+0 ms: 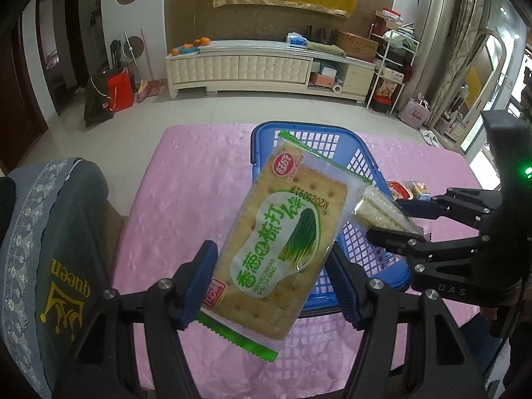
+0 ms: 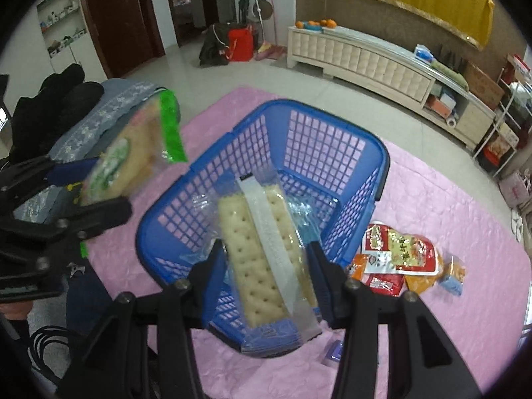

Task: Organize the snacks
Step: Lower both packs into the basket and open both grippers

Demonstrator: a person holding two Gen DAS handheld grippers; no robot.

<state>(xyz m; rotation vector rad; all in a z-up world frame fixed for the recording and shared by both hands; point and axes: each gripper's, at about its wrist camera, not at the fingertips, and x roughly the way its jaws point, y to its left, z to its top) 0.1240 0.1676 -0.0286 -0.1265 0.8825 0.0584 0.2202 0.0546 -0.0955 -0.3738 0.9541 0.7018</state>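
Each gripper is pinching a clear-wrapped cracker packet, the left gripper and right gripper carrying theirs above the blue plastic lattice basket just ahead, likely calling for release inside.

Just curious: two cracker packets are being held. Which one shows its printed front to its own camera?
The green-edged cracker packet in the left gripper; the right gripper's clear cracker packet shows its back seam.

basket: open-topped, inside bare, free from above | walls: mesh all round | right of basket: snack pile on pink cloth | left: chair back close beside table
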